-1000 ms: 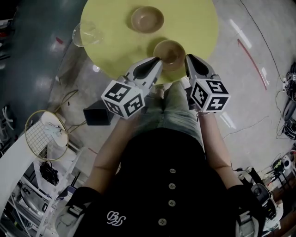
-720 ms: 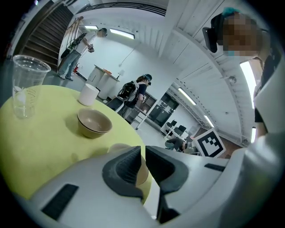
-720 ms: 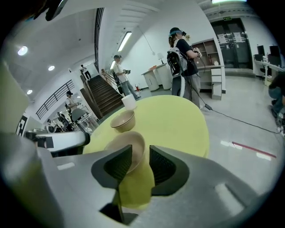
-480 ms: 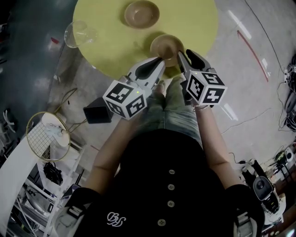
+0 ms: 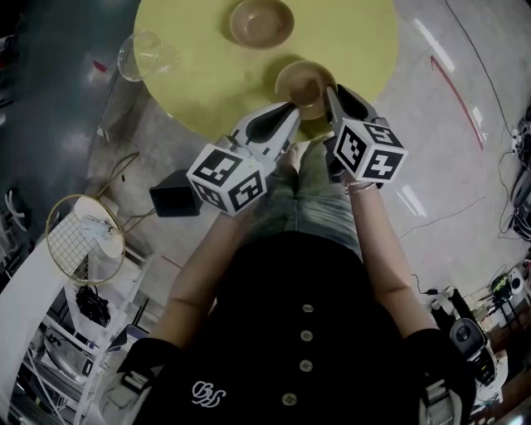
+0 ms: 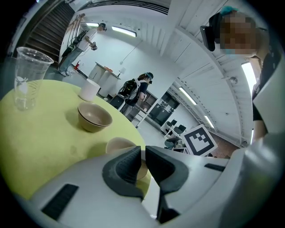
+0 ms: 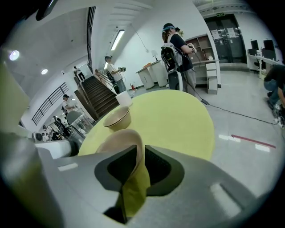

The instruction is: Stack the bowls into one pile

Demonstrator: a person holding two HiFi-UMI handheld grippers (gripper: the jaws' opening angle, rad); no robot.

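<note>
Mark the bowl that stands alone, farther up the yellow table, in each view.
Head view: the far bowl sits top centre, beyond the near bowl.
Left gripper view: the far bowl is left of centre, past the near bowl.
Right gripper view: the far bowl is left of centre, just behind the near bowl.
Shared landmark: the yellow table lies under it in all three.
</note>
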